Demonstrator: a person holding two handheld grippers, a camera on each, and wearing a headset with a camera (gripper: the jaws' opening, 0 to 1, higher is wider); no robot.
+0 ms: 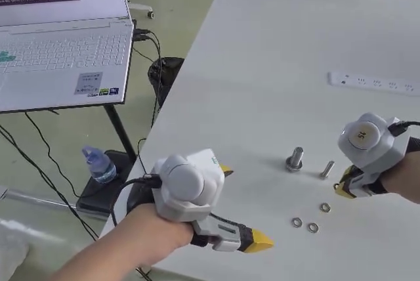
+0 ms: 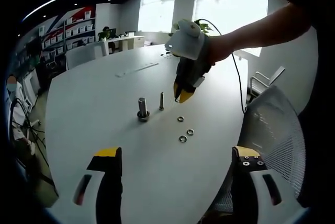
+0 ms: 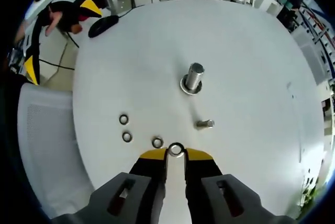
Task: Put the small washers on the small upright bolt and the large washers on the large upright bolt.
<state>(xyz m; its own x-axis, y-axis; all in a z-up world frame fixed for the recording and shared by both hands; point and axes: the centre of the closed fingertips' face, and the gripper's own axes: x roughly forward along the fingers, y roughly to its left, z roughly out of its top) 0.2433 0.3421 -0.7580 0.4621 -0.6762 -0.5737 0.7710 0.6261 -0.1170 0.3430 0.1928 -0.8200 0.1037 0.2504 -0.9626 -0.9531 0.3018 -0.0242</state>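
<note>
The large upright bolt (image 1: 294, 159) (image 2: 142, 108) (image 3: 192, 77) and the small upright bolt (image 1: 327, 169) (image 2: 161, 100) (image 3: 205, 123) stand side by side on the white table (image 1: 262, 64). Three loose washers (image 1: 312, 227) (image 2: 182, 138) (image 3: 127, 136) lie just in front of them. My right gripper (image 1: 341, 190) (image 2: 183, 96) (image 3: 176, 153) hovers beside the small bolt, its jaws shut on a shiny washer (image 3: 176, 149) at the tips. My left gripper (image 1: 243, 207) (image 2: 177, 153) hangs wide open near the table's front edge, holding nothing.
An open laptop (image 1: 59, 38) sits on a stand left of the table, with cables and a water bottle (image 1: 98, 164) below it. A white power strip (image 1: 374, 83) lies at the far right. A mesh chair (image 2: 272, 124) stands by the table edge.
</note>
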